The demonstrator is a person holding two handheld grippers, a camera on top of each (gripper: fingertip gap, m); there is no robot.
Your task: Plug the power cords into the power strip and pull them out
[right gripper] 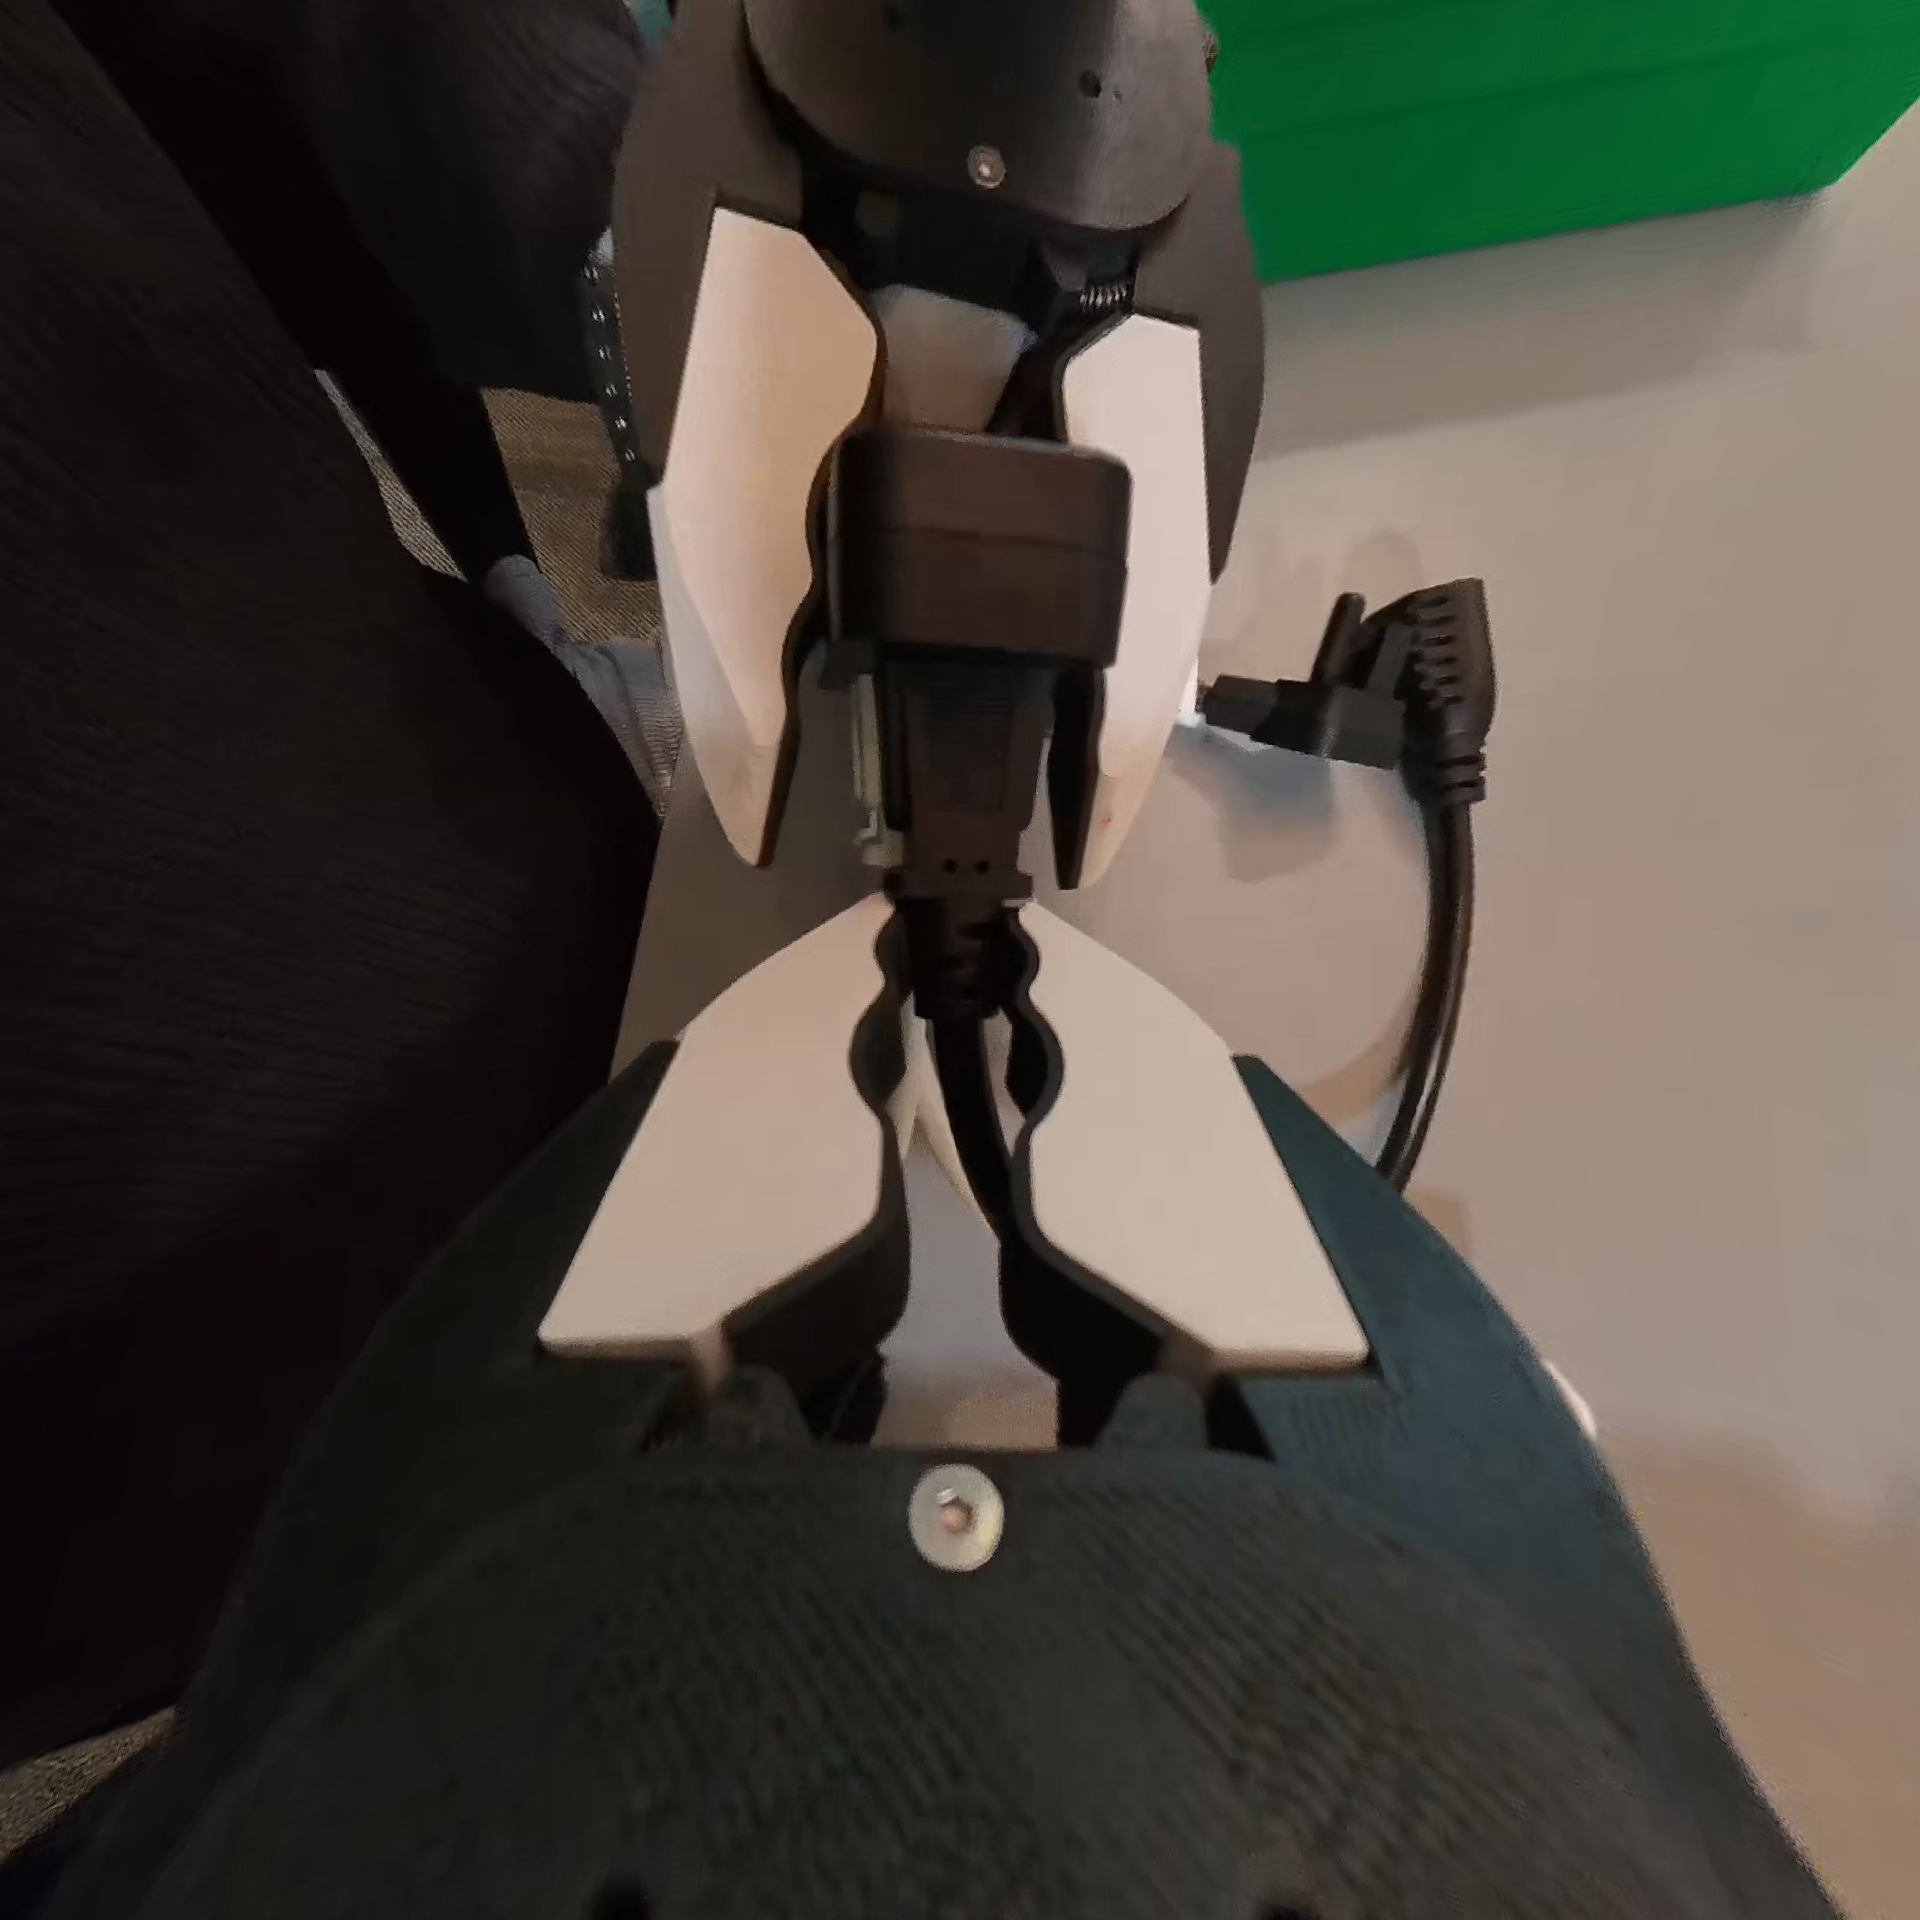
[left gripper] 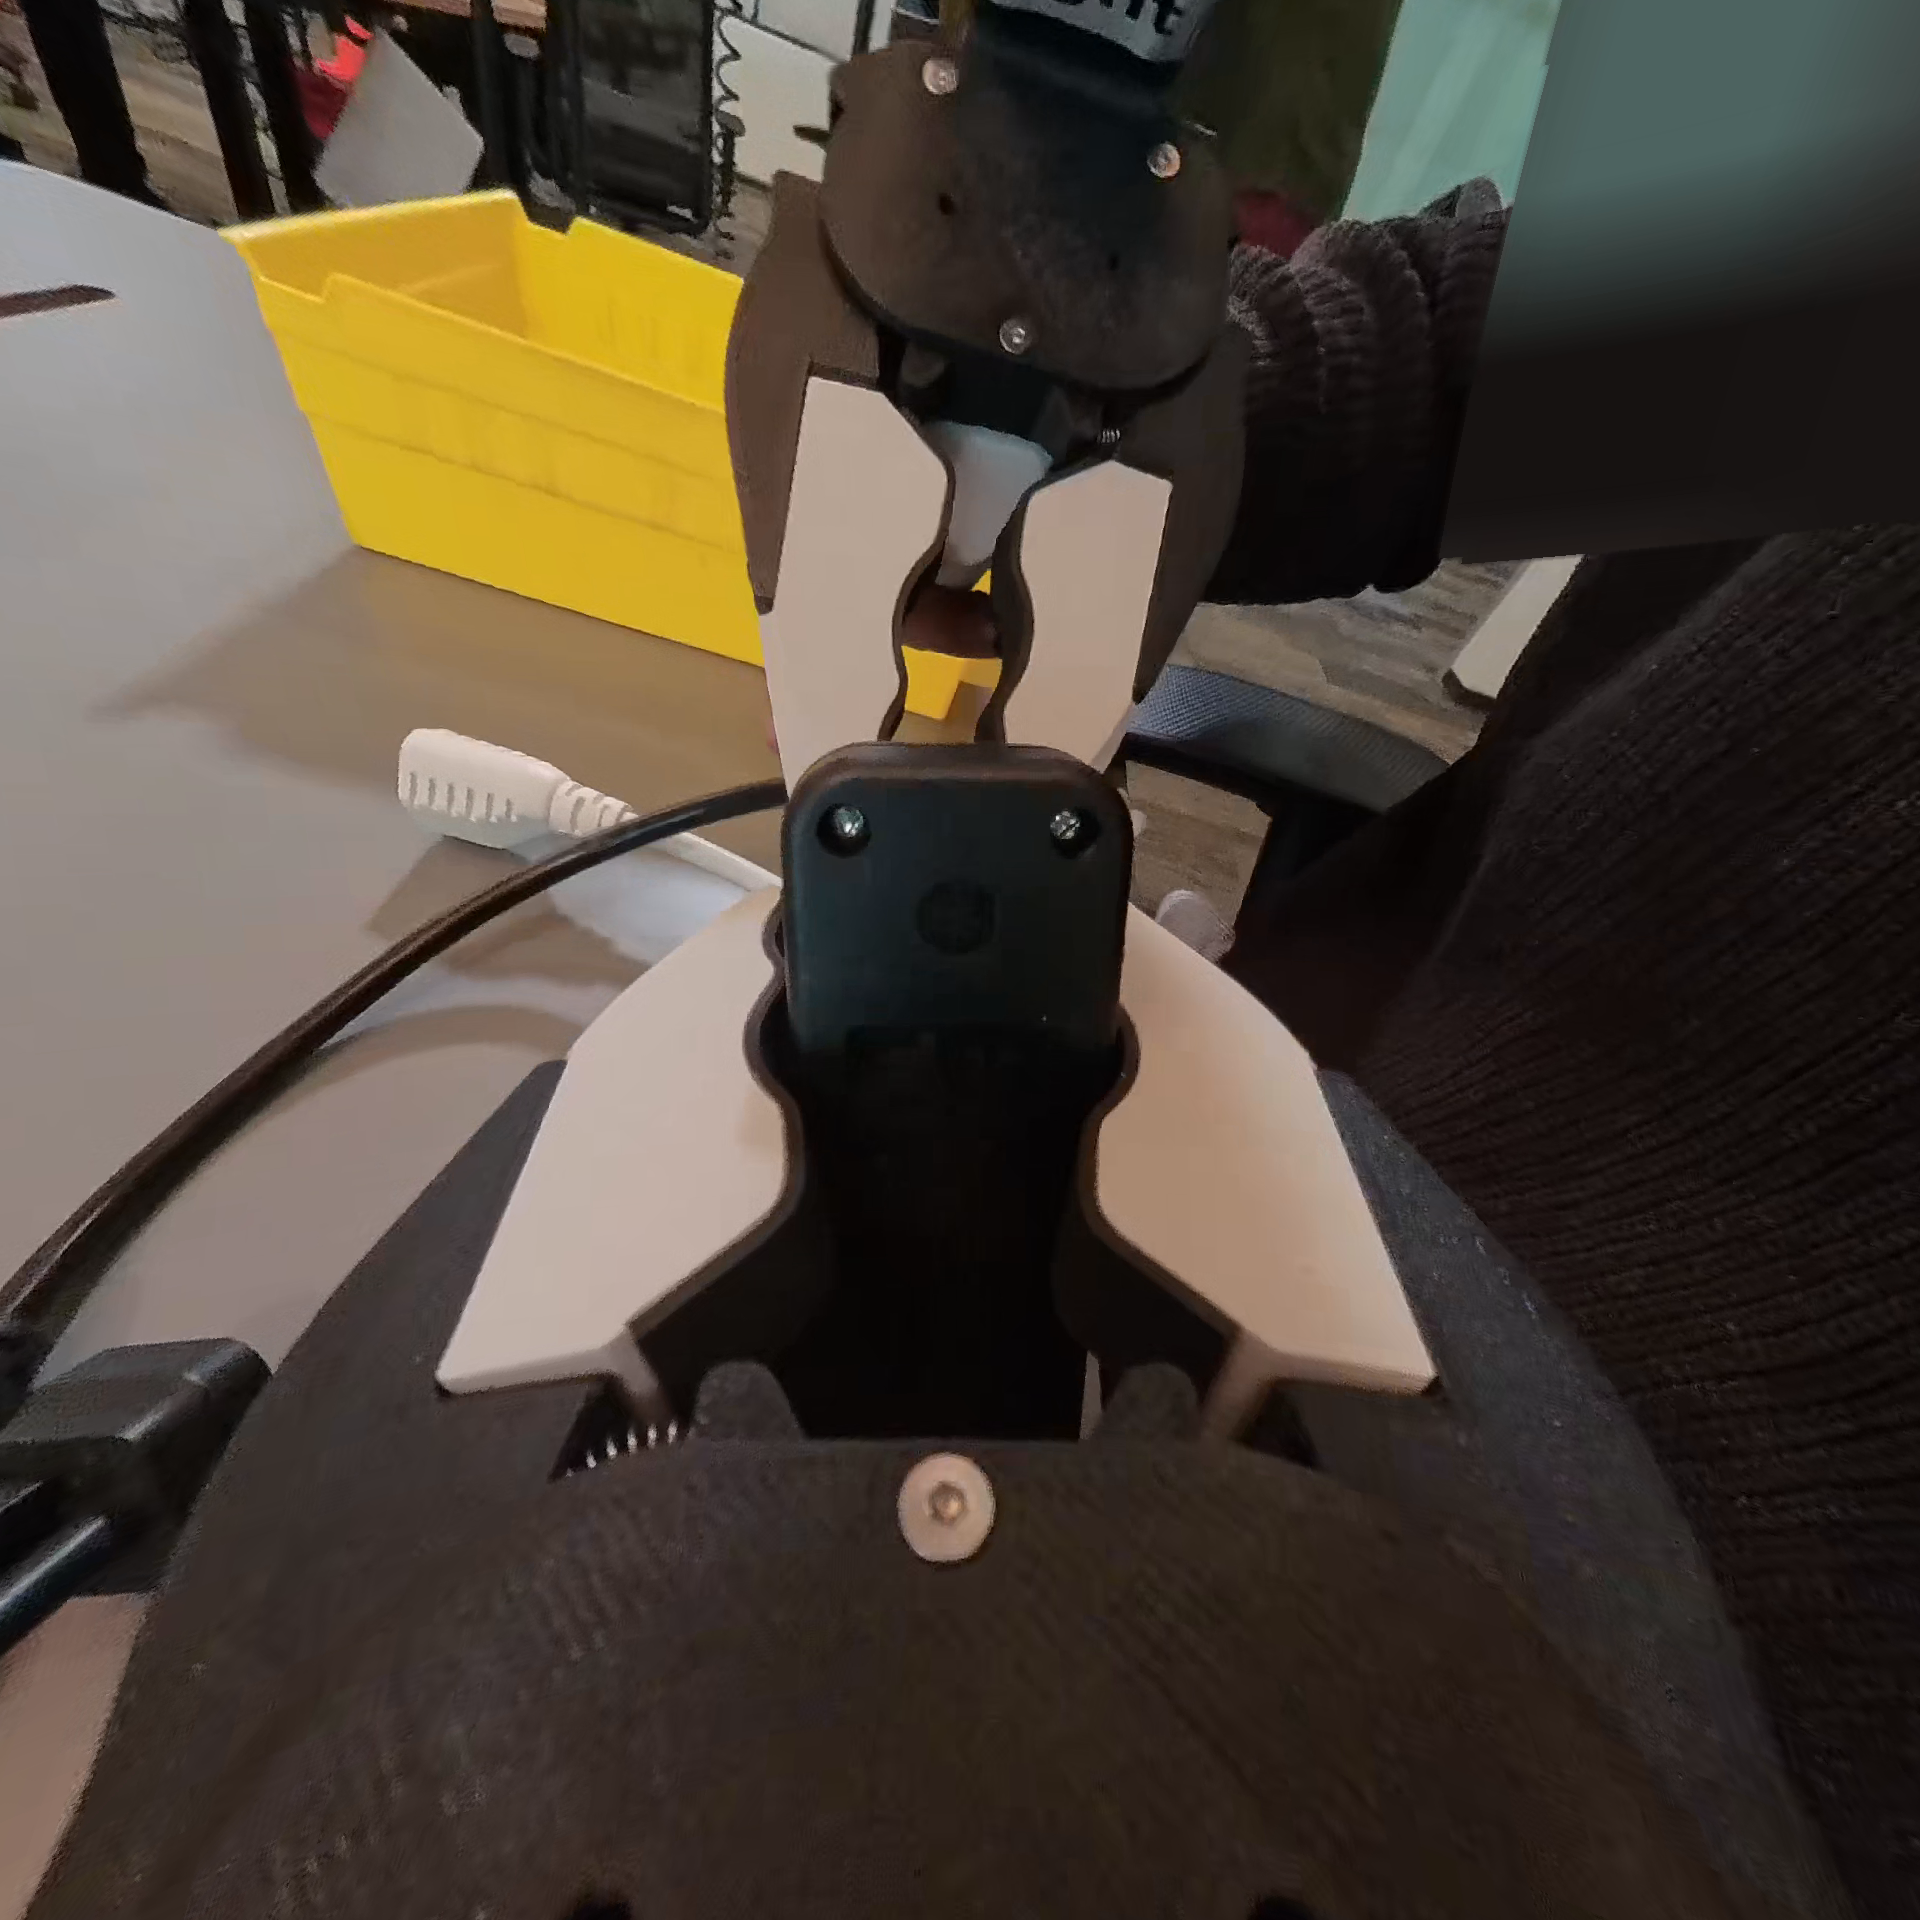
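Observation:
My left gripper (left gripper: 948, 935) is shut on a black power strip (left gripper: 951, 904), held in the air with its screwed back towards the camera. My right gripper (right gripper: 951, 920) is shut on the ribbed neck of a black power cord (right gripper: 951, 977), right behind its plug (right gripper: 951, 769). The plug sits in the power strip (right gripper: 977, 540), which the left gripper (right gripper: 920, 831) holds from the opposite side. In the left wrist view the right gripper (left gripper: 945, 727) faces me, just beyond the strip's far end. The socket face is hidden there.
A white plug (left gripper: 488, 795) lies on the grey table (left gripper: 260, 675), and a black cable (left gripper: 416, 966) arcs over it. A yellow bin (left gripper: 499, 395) stands behind. Another black plug (right gripper: 1403, 675) with its cord lies to the right, near a green bin (right gripper: 1558, 125). A person's dark knitted sleeve (left gripper: 1662, 1039) is close.

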